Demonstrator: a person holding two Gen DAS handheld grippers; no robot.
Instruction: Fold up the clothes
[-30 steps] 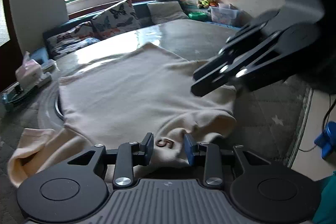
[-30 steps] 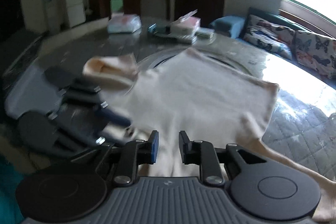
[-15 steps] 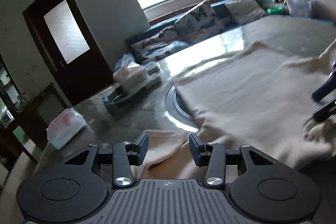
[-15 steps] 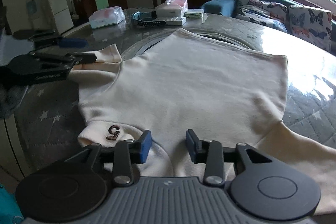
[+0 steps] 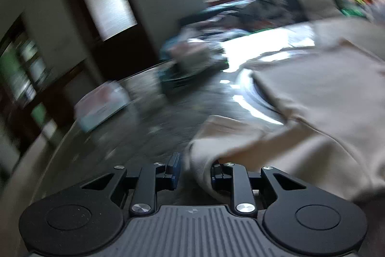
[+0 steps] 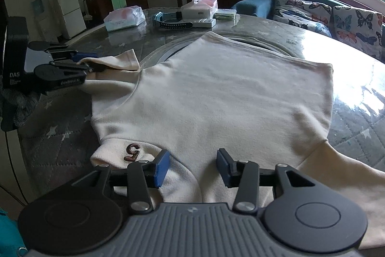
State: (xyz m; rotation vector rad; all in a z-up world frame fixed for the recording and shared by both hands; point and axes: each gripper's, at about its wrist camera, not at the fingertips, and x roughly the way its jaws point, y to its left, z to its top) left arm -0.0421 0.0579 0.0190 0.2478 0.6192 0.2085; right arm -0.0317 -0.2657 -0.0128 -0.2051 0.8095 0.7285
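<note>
A cream sweatshirt lies spread on the round glass table, collar with a brown "5" near me. My right gripper is open just above the collar, holding nothing. My left gripper is open with the left sleeve cuff between its fingers; the view is blurred by motion. In the right wrist view the left gripper sits at the left sleeve, fingers either side of the cloth.
Tissue packs, a box and a blue watch sit at the table's far side. A sofa with butterfly cushions is at the right. A star-patterned grey mat covers the near table edge.
My left gripper has swung away from the collar to the left sleeve and closed in on its cuff. My right gripper has opened wider over the collar.
</note>
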